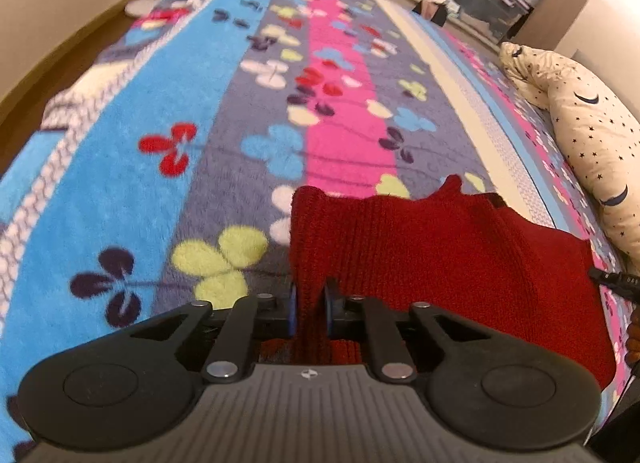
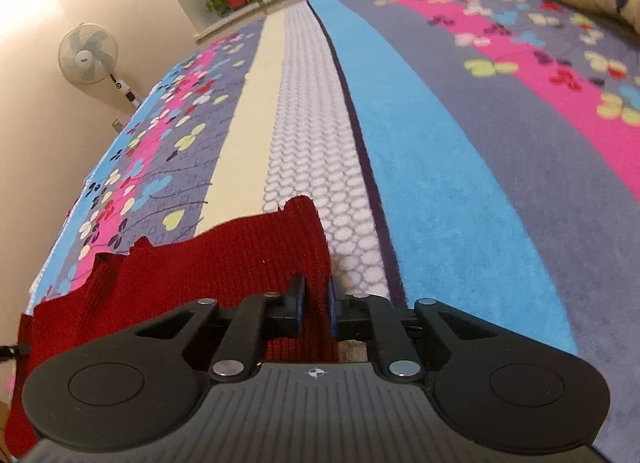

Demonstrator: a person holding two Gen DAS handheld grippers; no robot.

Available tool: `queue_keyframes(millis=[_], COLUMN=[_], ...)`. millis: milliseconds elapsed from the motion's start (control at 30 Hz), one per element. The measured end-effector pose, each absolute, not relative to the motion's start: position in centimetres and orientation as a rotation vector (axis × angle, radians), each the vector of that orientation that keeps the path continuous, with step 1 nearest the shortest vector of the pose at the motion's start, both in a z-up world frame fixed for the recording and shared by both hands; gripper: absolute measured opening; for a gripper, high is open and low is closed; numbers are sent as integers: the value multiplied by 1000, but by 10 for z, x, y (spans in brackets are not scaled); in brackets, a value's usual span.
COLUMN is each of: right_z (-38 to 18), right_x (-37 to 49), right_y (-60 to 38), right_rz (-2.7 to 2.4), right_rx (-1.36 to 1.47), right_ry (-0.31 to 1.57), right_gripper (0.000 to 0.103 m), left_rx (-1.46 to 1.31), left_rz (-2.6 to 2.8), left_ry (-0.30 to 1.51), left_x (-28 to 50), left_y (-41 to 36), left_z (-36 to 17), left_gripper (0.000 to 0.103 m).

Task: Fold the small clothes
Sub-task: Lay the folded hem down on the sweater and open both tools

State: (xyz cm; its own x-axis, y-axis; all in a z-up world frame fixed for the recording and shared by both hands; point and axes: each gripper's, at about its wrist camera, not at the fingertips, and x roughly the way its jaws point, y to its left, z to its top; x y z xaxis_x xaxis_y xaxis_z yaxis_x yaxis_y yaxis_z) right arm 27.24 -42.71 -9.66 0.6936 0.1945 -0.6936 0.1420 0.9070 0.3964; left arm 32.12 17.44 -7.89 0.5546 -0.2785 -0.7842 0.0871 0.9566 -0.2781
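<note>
On the patterned bed blanket (image 1: 120,167), the left tool (image 1: 310,311) clenches one near corner of the red knit garment (image 1: 440,247); the right tool (image 2: 317,309) clenches the other. The grasping step looks done; next comes lifting both corners evenly and carrying them forward over the far edge. Open blanket lies ahead, a pillow (image 1: 592,135) at far right

We see a dark red ribbed knit sweater (image 1: 440,247) on a blanket (image 1: 168,167) striped blue, grey and pink with clover flowers; at two o'clock, a cream pillow (image 1: 592,135) with navy stars and moons.
</note>
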Motion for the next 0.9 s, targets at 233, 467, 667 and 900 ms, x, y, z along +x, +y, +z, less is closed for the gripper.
queue_keyframes(millis=[233, 467, 667, 900], right_z=[-41, -69, -62, -85], right_x=[239, 272, 269, 281], right_y=[-433, -424, -409, -410], right_rz=[57, -10, -24, -52], right_rx=[489, 387, 336, 384], right_ry=[402, 590, 504, 714], right_gripper=[6, 6, 6, 12], left_rx=[-305, -200, -246, -248], left_rz=[-162, -119, -130, -78], left_ry=[679, 808, 744, 837], left_x=[304, 319, 310, 314], left_y=[191, 179, 184, 191], left_z=[-38, -60, -52, -59], left_gripper=[11, 12, 12, 22])
